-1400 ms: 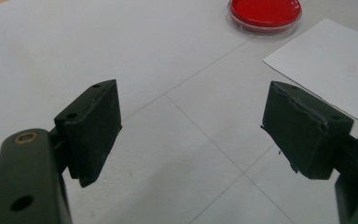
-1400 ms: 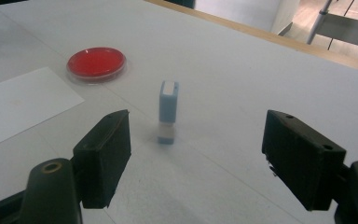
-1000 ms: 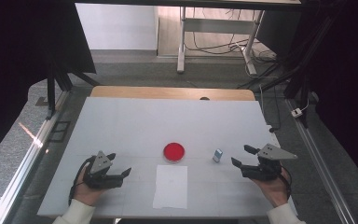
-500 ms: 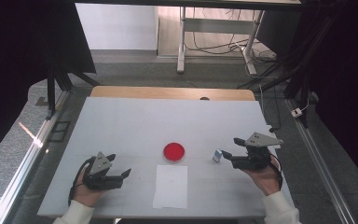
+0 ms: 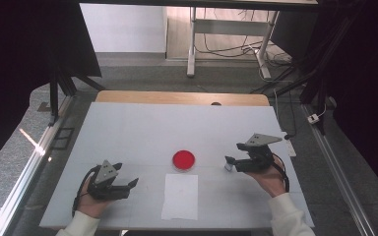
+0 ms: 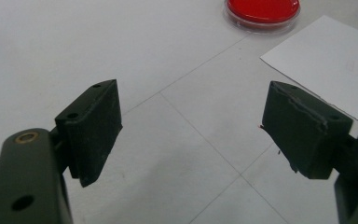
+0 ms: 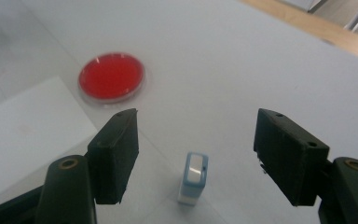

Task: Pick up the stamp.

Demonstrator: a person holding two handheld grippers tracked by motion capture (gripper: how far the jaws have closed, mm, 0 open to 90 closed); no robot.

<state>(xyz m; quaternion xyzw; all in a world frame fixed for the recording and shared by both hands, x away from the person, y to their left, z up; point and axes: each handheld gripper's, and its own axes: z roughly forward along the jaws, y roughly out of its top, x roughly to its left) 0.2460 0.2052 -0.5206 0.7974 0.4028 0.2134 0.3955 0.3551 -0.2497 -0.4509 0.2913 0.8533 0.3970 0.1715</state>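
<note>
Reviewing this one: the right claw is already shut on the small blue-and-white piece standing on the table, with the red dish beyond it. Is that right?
Not quite. The right claw is open, not shut: in the right gripper view its jaws stand apart on either side of the small blue-and-white piece, touching nothing. The piece does stand on the table, with the red dish beyond it.

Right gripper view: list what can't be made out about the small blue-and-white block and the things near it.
- Small blue-and-white block: standing between the open right gripper jaws; what it is stays unclear.
- Sheet of paper: cut off by the left edge; markings blurred.
- Red dish: contents unreadable, soft focus.
</note>
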